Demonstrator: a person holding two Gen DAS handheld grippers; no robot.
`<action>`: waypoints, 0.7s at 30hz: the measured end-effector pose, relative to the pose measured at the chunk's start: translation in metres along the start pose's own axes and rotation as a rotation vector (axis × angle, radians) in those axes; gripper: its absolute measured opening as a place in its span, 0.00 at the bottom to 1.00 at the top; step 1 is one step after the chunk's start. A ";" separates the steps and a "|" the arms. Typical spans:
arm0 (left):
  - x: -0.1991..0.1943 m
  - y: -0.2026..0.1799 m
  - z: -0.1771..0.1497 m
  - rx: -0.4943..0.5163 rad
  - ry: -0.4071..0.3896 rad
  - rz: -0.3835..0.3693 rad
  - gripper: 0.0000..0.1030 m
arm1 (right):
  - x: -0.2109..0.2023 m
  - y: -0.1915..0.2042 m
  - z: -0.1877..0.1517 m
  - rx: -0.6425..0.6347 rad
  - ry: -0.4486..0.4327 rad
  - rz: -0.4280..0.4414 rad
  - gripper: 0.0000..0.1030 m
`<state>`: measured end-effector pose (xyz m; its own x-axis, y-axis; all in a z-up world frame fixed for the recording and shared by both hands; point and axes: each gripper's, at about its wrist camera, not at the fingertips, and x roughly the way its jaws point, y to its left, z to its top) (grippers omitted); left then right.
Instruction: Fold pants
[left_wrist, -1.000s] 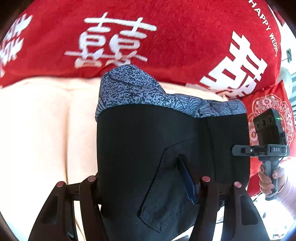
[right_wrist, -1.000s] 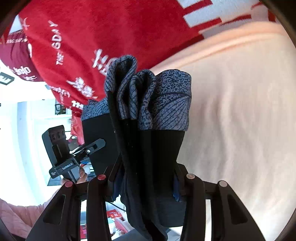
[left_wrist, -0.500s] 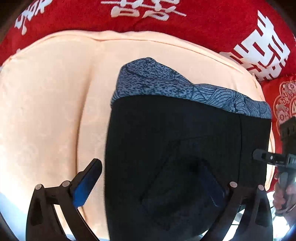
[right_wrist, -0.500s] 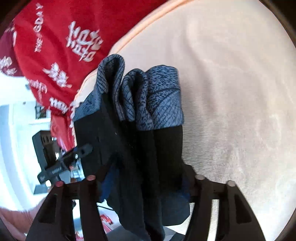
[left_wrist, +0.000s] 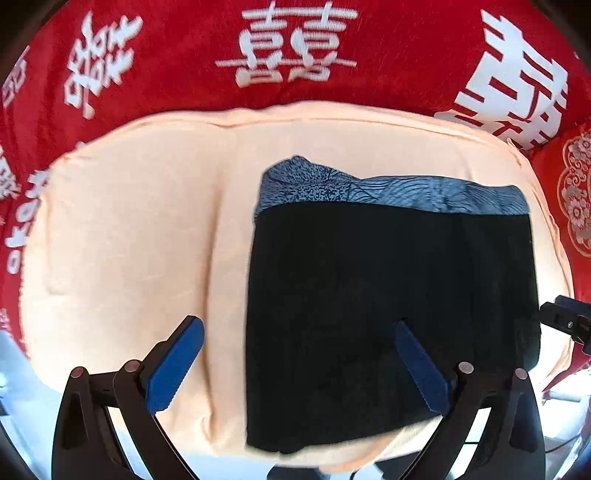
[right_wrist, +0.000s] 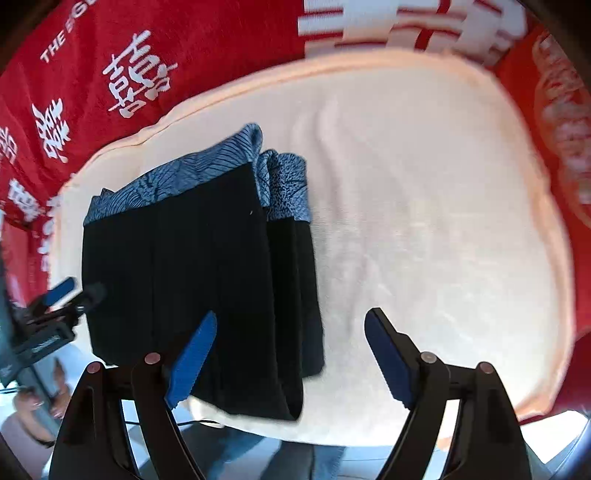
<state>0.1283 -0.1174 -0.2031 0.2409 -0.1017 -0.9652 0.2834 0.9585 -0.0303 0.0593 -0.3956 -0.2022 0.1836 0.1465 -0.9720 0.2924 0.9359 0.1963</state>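
The folded black pants (left_wrist: 388, 295) lie flat on the peach cushion (left_wrist: 129, 240), their blue patterned waistband (left_wrist: 369, 192) at the far end. My left gripper (left_wrist: 295, 354) hovers over the pants' near left edge, wide open, with its blue pads clear of the cloth. In the right wrist view the pants (right_wrist: 177, 258) show stacked layers along their right side. My right gripper (right_wrist: 290, 354) is above that edge. Its jaws are opening and the pads do not press on the cloth.
A red blanket with white characters (left_wrist: 184, 55) surrounds the cushion at the back and sides. The cushion's right half (right_wrist: 424, 221) is bare. The near edge of the cushion drops off to a pale floor.
Both grippers were shut on the pants a second ago. They have opened, let go and drawn back, tilting more steeply down. The pants now rest flat on the cushion.
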 end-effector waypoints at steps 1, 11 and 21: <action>-0.006 -0.003 -0.001 0.004 -0.001 0.013 1.00 | -0.006 0.004 -0.003 -0.001 -0.008 -0.015 0.83; -0.063 -0.015 -0.030 0.055 0.068 -0.031 1.00 | -0.056 0.056 -0.045 0.020 -0.047 -0.056 0.89; -0.109 -0.016 -0.055 0.115 0.077 -0.014 1.00 | -0.104 0.088 -0.086 0.026 -0.046 -0.111 0.89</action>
<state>0.0468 -0.1065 -0.1115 0.1653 -0.0901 -0.9821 0.3915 0.9200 -0.0186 -0.0145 -0.3007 -0.0951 0.1917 0.0267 -0.9811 0.3379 0.9367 0.0915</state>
